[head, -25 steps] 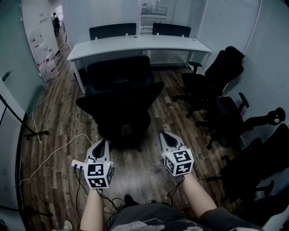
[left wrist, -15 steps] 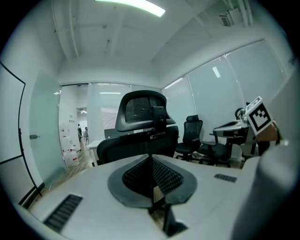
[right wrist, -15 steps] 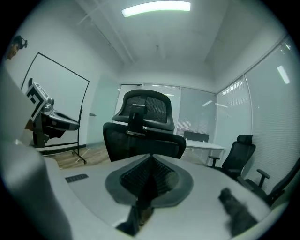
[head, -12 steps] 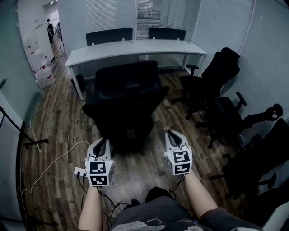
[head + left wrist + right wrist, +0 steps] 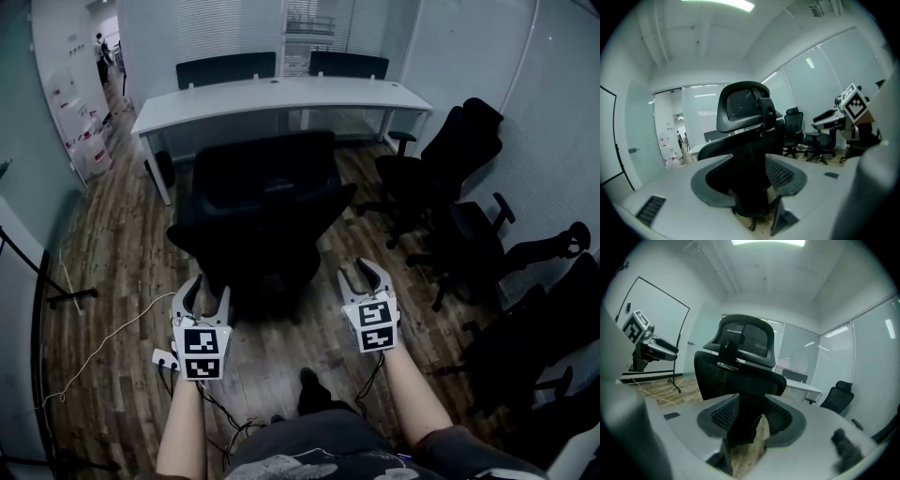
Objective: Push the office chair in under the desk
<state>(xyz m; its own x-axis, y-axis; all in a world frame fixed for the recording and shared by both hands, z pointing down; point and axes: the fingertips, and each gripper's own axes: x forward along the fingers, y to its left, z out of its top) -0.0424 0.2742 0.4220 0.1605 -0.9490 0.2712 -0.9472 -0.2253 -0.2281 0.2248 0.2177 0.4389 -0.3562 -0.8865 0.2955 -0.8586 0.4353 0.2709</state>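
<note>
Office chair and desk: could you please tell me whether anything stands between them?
Nothing visible does. Only bare floor shows between the office chair and the desk; the other chairs stand off to the right, clear of that path.

An office: long white desk [image 5: 281, 95], black swivel chairs [image 5: 439, 164].

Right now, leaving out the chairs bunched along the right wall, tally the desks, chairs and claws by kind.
Desks: 1, the white desk
Chairs: 3, the office chair before it, two chairs behind it
Claws: 2, left claw, right claw
Total: 6
</note>
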